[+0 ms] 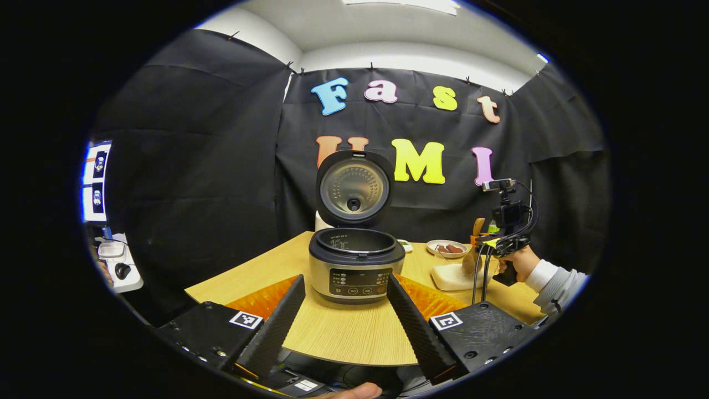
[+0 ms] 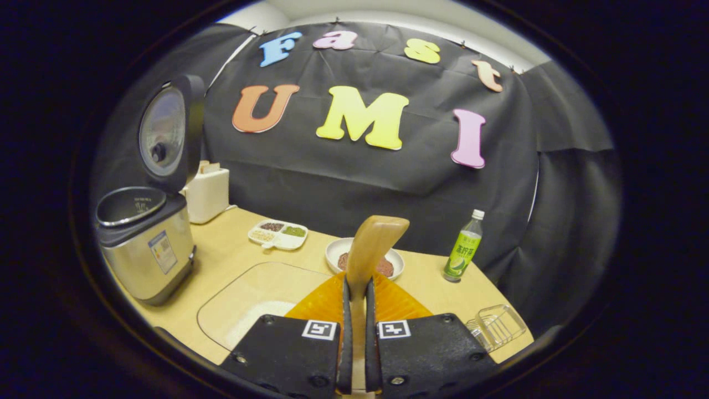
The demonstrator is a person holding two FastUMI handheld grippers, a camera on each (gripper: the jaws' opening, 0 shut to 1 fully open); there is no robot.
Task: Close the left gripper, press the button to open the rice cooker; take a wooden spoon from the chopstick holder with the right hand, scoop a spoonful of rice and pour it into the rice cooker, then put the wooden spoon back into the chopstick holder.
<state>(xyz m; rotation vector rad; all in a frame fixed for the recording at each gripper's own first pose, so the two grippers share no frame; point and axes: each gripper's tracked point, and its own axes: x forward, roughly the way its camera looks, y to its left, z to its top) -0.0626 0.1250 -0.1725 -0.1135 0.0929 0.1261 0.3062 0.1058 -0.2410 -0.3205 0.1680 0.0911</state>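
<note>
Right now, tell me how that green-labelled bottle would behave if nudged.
The bottle stands tall and narrow on the table, so it would probably tip easily. It looks like thin plastic, likely light. Once down, it may roll.

Grey sleeve (image 1: 565,284), white cuff (image 1: 540,275)

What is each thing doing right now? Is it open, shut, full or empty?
Rice cooker: lid up, open, inner pot looks empty.
Left gripper: jaws wide open, holding nothing.
Right gripper: shut on the wooden spoon.
Wooden spoon: gripped by its handle, upright.
Green bottle: upright, cap on.
Round bowl: holds dark grains.
Divided dish: grains in its compartments.
</note>
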